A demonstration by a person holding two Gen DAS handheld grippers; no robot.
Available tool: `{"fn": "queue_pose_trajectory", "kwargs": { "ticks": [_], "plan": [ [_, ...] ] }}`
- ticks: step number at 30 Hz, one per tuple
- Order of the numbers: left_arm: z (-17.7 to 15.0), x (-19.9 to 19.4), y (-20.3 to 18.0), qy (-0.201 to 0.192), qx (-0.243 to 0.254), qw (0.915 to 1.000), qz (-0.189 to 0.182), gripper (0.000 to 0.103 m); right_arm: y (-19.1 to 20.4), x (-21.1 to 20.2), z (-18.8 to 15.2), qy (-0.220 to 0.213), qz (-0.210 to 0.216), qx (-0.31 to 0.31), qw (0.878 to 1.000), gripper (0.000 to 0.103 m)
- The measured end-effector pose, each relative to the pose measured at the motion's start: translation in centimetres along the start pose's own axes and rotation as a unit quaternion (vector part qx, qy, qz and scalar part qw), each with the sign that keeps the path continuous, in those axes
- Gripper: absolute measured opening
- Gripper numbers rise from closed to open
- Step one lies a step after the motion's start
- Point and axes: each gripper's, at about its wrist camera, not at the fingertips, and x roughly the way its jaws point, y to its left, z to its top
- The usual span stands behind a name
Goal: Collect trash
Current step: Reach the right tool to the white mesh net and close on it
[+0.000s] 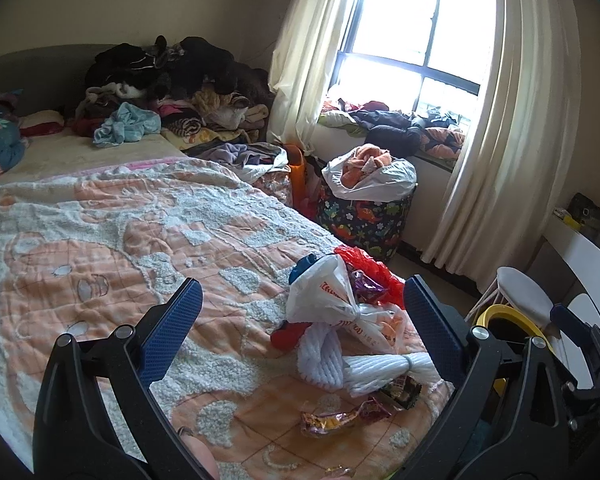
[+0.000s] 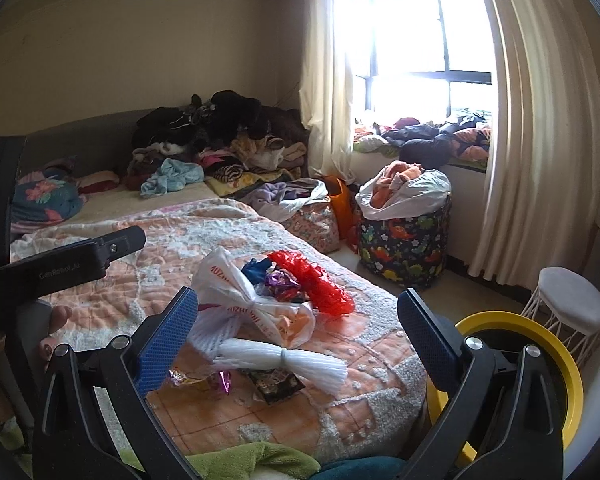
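Note:
A heap of trash lies on the orange-and-white bedspread [image 1: 99,240] near the bed's corner. It holds a knotted white plastic bag [image 1: 324,296] [image 2: 227,280], a red plastic bag [image 1: 376,276] [image 2: 316,280], a white foam net [image 1: 364,368] [image 2: 283,360] and several crumpled snack wrappers [image 1: 336,420] [image 2: 195,378]. My left gripper [image 1: 303,284] hovers open just short of the heap. My right gripper [image 2: 297,294] is open too, holding nothing. A yellow-rimmed bin [image 2: 540,328] [image 1: 508,314] stands beside the bed at the right.
Clothes are piled at the head of the bed [image 1: 171,80] and on the window ledge [image 1: 400,124]. A dinosaur-print basket [image 1: 364,220] with a stuffed bag stands by the curtain [image 1: 500,120]. A white stool [image 2: 572,300] is beyond the bin. A green cloth [image 2: 251,460] lies at the bed's near edge.

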Motion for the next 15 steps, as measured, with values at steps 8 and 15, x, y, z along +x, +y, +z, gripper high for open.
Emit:
{"fn": "queue_pose_trajectory", "kwargs": {
  "ticks": [8, 15],
  "plan": [
    [0.6, 1.8, 2.3, 0.020, -0.020, 0.9996, 0.002, 0.092, 1.3, 3.0, 0.1, 0.034, 0.044, -0.030, 0.998, 0.097],
    [1.5, 5.1, 3.6, 0.063, -0.038, 0.9970, -0.021, 0.092, 0.0, 6.1, -0.4, 0.083, 0.060, -0.050, 0.994, 0.096]
  ]
}}
